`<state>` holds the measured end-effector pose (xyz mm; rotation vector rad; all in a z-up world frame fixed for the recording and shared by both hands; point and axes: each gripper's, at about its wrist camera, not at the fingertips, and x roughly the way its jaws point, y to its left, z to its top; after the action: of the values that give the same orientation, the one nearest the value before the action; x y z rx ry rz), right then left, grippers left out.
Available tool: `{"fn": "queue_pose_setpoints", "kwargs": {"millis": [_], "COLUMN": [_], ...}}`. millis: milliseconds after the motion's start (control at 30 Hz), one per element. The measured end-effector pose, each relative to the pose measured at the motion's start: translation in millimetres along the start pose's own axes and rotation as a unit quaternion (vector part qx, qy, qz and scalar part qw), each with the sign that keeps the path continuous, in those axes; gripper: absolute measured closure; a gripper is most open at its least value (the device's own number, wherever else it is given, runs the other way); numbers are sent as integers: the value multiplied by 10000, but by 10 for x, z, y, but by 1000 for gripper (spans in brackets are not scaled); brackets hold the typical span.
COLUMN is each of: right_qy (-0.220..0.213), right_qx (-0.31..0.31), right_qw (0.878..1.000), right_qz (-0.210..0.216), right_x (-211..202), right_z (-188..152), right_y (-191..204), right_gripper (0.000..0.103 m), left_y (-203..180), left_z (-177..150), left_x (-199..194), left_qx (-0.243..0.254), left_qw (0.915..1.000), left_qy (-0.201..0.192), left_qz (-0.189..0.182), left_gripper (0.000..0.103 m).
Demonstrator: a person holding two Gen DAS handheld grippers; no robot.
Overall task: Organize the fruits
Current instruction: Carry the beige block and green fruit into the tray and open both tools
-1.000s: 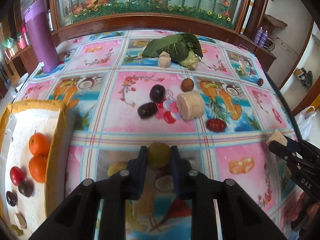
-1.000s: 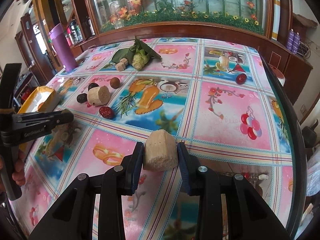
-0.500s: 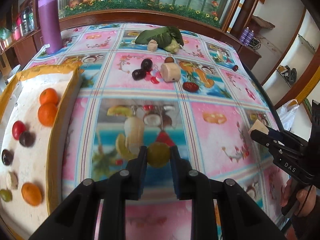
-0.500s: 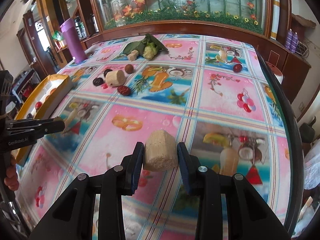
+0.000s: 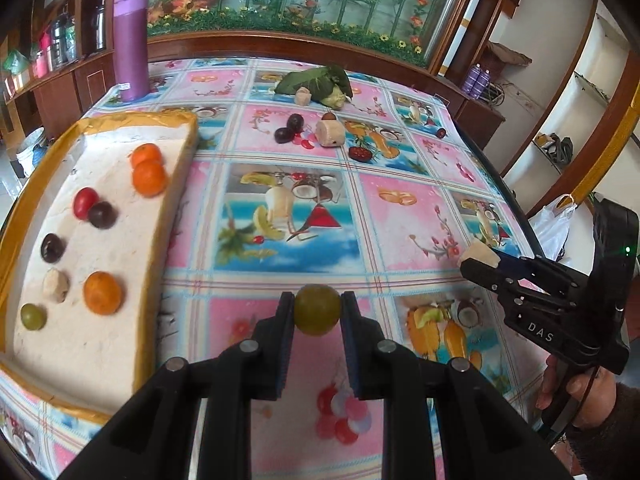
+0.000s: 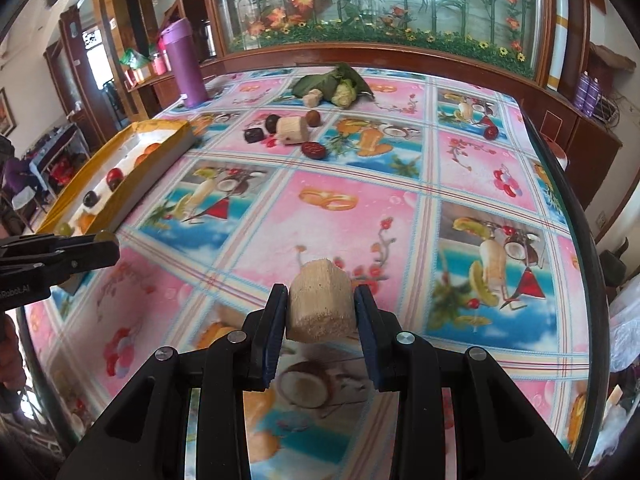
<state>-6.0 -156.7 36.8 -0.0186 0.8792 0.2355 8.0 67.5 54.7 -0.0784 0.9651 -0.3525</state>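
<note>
My left gripper (image 5: 317, 312) is shut on a green grape (image 5: 317, 315), held above the table just right of the yellow-rimmed tray (image 5: 160, 216). The tray holds oranges (image 5: 149, 178), dark plums (image 5: 102, 215), a red fruit (image 5: 84, 202), a green grape (image 5: 33, 316) and a beige chunk (image 5: 56, 285). My right gripper (image 6: 321, 312) is shut on a beige sugarcane piece (image 6: 322, 308), above the table's near part. It also shows in the left wrist view (image 5: 480, 258). More fruits lie far on the table: dark plums (image 5: 289, 128), a sugarcane piece (image 5: 330, 133), a red date (image 5: 360, 153).
A purple bottle (image 5: 131, 44) stands at the far left. A leafy cabbage (image 5: 320, 82) with a beige chunk (image 5: 303, 98) lies at the far edge. A small red fruit (image 6: 490, 133) lies far right. The table's right edge (image 6: 576, 240) is near my right gripper.
Both grippers have pulled back toward the near edge with their loads. The left one has moved left, so the tray now shows more fully.
</note>
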Motion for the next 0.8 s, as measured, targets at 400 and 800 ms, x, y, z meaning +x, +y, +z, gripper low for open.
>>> {"fn": "queue_pose_setpoints", "kwargs": {"millis": [400, 800], "right_qy": [-210, -280], "right_qx": [-548, -1151], "right_qw": [9976, 9888], "right_qz": [367, 911], "right_x": [-7, 193], "right_z": [289, 665], "right_y": [758, 1551], "right_gripper": [70, 70], "left_y": [645, 1486], "left_z": [-110, -192], "left_x": [-471, -776], "left_qx": [-484, -1077], "left_qw": [9973, 9869], "left_qy": [-353, -563], "left_qz": [424, 1065], "left_gripper": [78, 78]}}
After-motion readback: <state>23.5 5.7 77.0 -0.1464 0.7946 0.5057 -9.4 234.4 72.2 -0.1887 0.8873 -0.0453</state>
